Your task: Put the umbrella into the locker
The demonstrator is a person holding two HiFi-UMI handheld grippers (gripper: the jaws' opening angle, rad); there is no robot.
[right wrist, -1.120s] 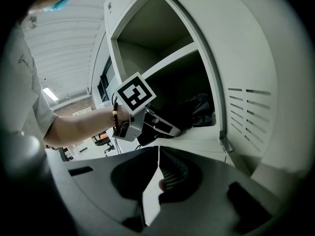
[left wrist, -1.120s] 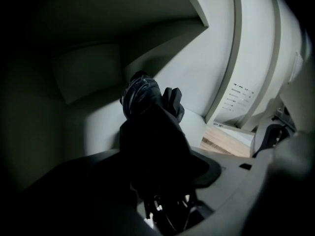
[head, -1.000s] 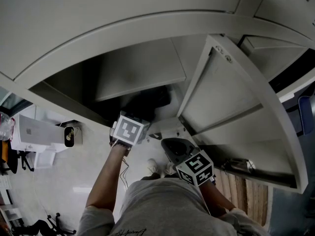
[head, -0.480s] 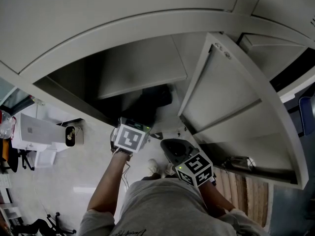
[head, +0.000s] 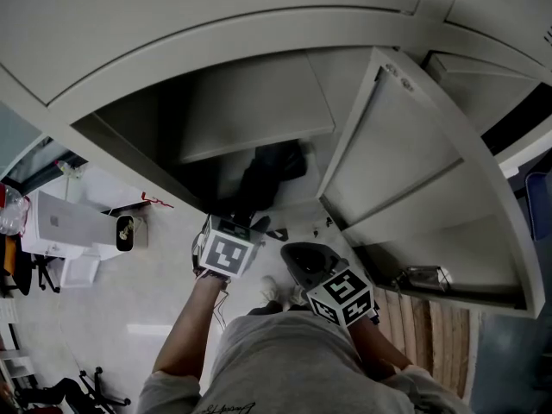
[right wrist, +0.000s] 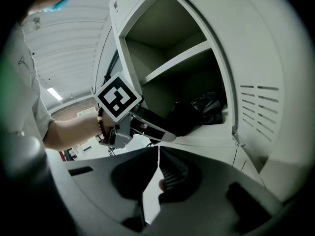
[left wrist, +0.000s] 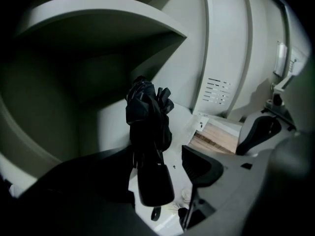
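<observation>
Low in the head view, right of centre, the right tool [right wrist: 157,154] is held back from the opening; its jaws are pressed together with nothing between them. Just left of it and a little higher in that view, the left tool [left wrist: 162,168] reaches to the locker's [head: 172,67] threshold. Its jaws are spread. The handle end of the black umbrella [left wrist: 147,117] lies between them, close against the left jaw, with a pale gap showing before the right jaw. Beyond, the folded umbrella lies on the floor of the lower compartment, under the shelf [head: 259,110], its crumpled fabric end pointing inward. The door [head: 397,162] stands swung open at the right of the frame.
</observation>
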